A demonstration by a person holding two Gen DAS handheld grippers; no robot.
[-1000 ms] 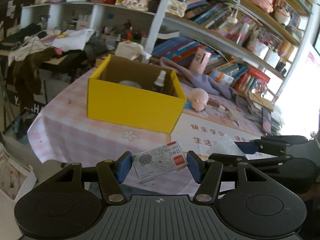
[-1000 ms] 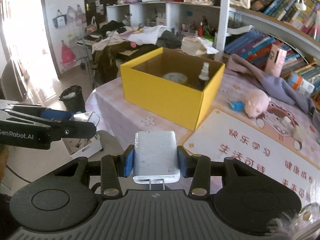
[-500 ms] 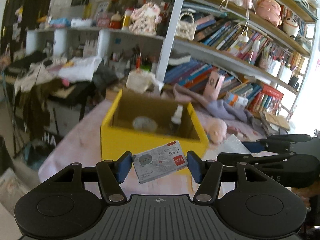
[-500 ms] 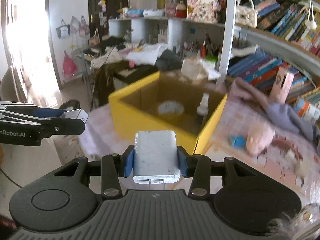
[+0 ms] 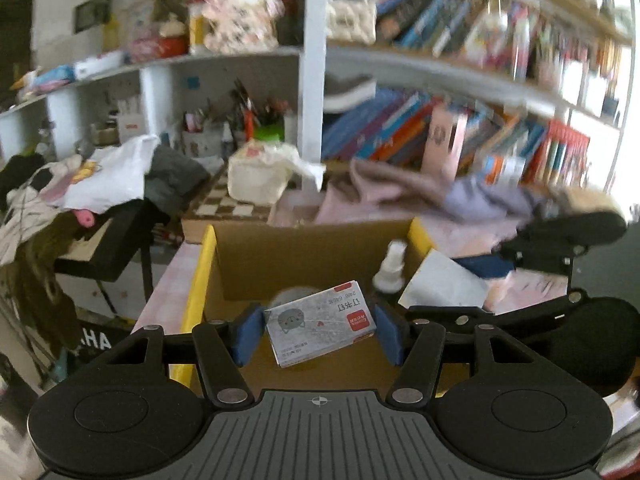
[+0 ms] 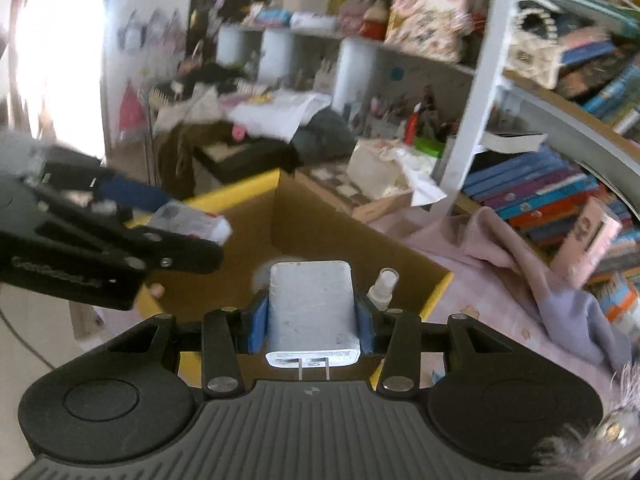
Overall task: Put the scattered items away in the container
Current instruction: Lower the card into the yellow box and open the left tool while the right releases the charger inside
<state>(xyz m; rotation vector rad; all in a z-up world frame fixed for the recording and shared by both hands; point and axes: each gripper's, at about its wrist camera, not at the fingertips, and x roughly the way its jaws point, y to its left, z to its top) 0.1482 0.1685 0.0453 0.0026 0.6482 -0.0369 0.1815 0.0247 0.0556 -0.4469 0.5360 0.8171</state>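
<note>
We hold 2 grippers above a yellow cardboard box (image 5: 198,276) that sits on a pink checked tablecloth (image 6: 492,300). Our left gripper (image 5: 318,334) has its 2 blue-padded fingers (image 5: 249,332) closed on a small staple box (image 5: 320,326), grey and white with a cat drawing and a red label, tilted so its right end sits higher. It hangs over the open top of the yellow box, near the front wall. Our right gripper (image 6: 311,322) has its fingers (image 6: 258,326) clamped on a white charger plug (image 6: 311,312), its 2 metal prongs pointing back toward the camera; it too hangs over the box opening. Inside the box we see a small spray bottle (image 5: 390,266) with a white cap standing upright by the right wall, and a round grey object (image 5: 294,294), partly hidden behind the staple box. Beyond the box, a pale purple cloth (image 5: 404,192) lies crumpled on the table. Behind it, blurred shelves (image 5: 460,76) hold rows of books (image 6: 532,188).
</note>
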